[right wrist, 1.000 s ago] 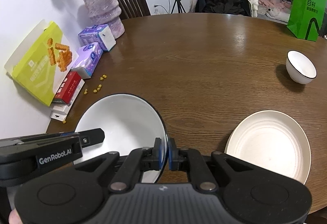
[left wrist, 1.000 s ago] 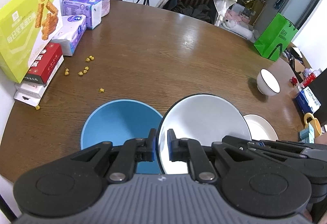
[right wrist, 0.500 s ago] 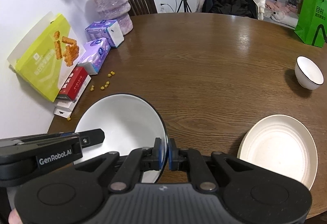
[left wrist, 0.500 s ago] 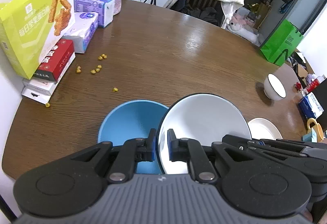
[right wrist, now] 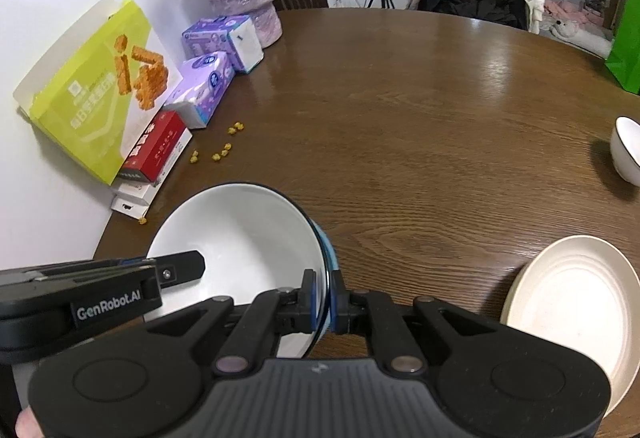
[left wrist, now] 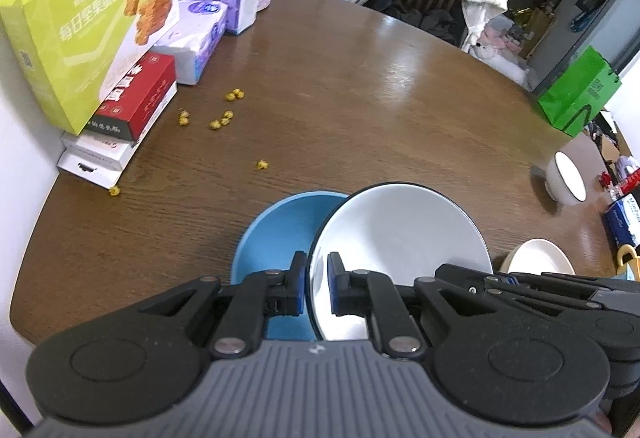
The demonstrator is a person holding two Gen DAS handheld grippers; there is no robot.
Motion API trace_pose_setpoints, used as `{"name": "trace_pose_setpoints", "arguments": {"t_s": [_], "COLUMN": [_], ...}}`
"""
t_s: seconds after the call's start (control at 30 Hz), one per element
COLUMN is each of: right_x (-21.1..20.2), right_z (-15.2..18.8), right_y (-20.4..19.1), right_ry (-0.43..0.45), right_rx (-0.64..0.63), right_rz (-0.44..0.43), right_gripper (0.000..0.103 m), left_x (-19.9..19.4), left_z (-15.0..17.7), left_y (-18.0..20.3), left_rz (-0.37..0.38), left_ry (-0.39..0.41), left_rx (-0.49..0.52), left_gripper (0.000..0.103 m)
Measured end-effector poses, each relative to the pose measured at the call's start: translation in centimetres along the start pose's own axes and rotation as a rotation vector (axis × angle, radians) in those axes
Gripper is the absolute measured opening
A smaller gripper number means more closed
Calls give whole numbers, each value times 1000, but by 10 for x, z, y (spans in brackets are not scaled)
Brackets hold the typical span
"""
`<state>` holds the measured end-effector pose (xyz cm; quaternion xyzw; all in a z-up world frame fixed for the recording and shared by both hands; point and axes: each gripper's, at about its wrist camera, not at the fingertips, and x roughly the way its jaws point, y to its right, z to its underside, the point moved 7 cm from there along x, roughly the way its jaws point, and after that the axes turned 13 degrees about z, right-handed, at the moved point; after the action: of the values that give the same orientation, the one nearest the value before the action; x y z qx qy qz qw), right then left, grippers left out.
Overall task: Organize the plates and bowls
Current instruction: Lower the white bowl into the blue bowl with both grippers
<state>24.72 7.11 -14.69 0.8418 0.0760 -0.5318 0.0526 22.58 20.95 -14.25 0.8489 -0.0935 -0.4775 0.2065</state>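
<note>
Both grippers, left (left wrist: 317,288) and right (right wrist: 323,298), clench opposite rims of the white bowl (left wrist: 400,238), jaws sharing its weight, seemingly to nest it in the blue bowl (left wrist: 276,234).

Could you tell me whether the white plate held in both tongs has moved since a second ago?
Yes. The white plate has travelled leftward over the blue plate, which stays on the table, and now covers more of it.

White bowl (left wrist: 400,230) carried leftward between both grippers, now overlapping the blue bowl (left wrist: 276,238), farther from the cream plate (right wrist: 568,314), boxes (left wrist: 120,106) looming nearer
</note>
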Motion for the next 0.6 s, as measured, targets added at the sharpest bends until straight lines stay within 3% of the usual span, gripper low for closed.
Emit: {"name": "trace_pose_setpoints", "arguments": {"t_s": [0.6], "right_x": [51], "right_z": [1], "right_y": [-23], "right_ry": [-79], "right_rx": [-47], "right_rz": [5], "right_gripper": [7], "left_x": [41], "left_z": [6], "left_y": [-36], "left_rz": [-43], "left_ry": [-88], "left_rx": [-30], "left_gripper": [11]}}
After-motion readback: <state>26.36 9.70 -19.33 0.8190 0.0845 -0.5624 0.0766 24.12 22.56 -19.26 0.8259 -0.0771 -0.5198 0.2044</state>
